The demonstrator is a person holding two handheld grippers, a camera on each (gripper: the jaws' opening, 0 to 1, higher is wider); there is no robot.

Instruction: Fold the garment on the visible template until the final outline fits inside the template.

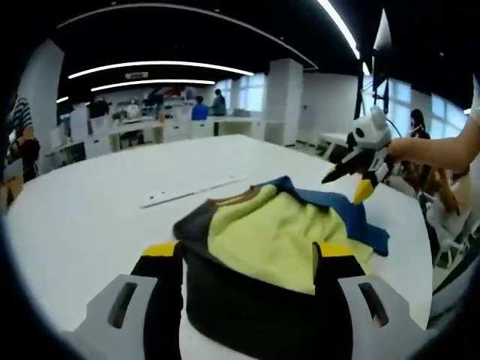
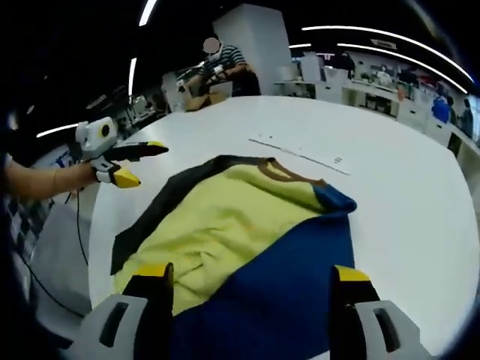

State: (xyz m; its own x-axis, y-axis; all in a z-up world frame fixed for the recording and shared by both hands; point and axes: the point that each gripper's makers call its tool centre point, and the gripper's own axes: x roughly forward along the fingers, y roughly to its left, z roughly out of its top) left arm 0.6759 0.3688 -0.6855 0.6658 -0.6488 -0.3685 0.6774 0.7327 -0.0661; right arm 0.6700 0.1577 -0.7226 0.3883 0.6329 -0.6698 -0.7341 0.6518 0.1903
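A garment in yellow, black and blue (image 1: 262, 232) lies crumpled on the white table (image 1: 90, 202). My left gripper (image 1: 247, 251) is open, its yellow-tipped jaws wide apart over the garment's black near edge. The right gripper (image 1: 358, 174), held by a hand, hovers open past the blue part. In the right gripper view the garment (image 2: 225, 225) is spread flatter, yellow in the middle, blue near me, a black band on the left. My right gripper (image 2: 252, 274) stands open above the blue and yellow cloth. The left gripper (image 2: 127, 161) hangs open off the table's left edge.
A thin marked line (image 1: 191, 191) runs across the table behind the garment, also the line (image 2: 300, 154). Bare table stretches around it. A seated person (image 2: 225, 64) is at the far edge. Desks and people (image 1: 199, 109) fill the room behind. A cable (image 2: 79, 240) hangs beside the table.
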